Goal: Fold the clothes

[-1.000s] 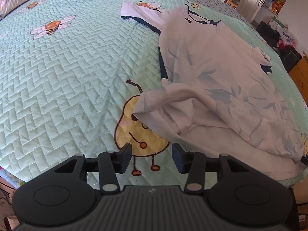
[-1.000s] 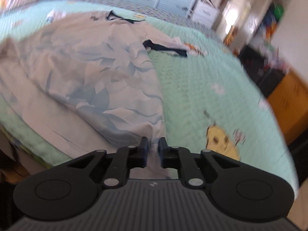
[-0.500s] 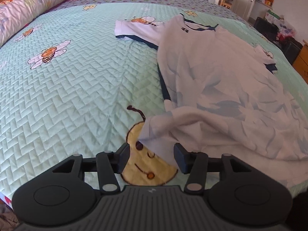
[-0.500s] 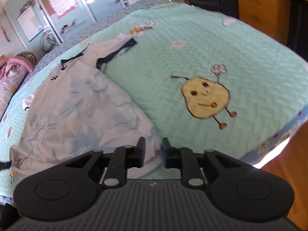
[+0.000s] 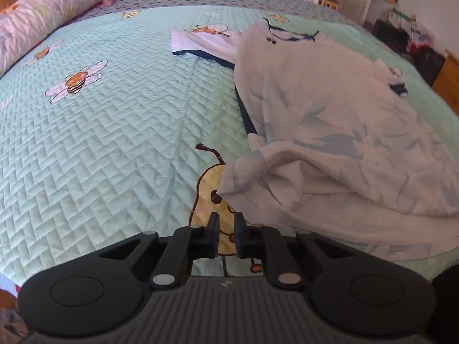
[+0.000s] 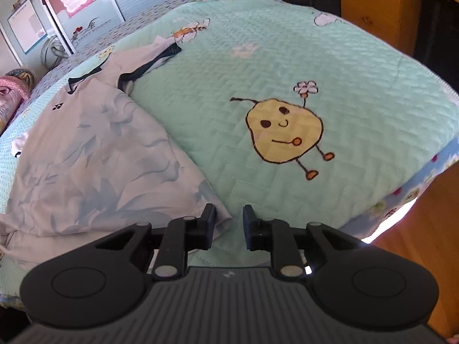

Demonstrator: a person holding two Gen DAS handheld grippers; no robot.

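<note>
1. Left wrist view: left gripper (image 5: 226, 228) low over the near edge of the bed, jaws nearly closed with a narrow gap, nothing clamped between them; yellow pear print (image 5: 210, 197) visible through the gap.
2. Same view: white T-shirt (image 5: 330, 120) with pale blue pattern and navy trim spread on the mint quilted bedspread (image 5: 114, 132), right of centre. Near hem corner bunched and lifted just beyond the right finger, apart from it. Collar at the far end, one sleeve (image 5: 200, 44) lying flat to the left.
3. Same view: bee print (image 5: 76, 81) on the quilt at left, pink bolster (image 5: 34, 25) at the far left edge.
4. Right wrist view: right gripper (image 6: 228, 222) jaws released, parted, empty. T-shirt (image 6: 94, 149) left of the gripper, hem corner just beside the left finger; contact unclear.
5. Same view: second pear print (image 6: 284, 130) on the bedspread (image 6: 358, 86) ahead-right, wooden drawers (image 6: 370, 3) beyond the bed.
</note>
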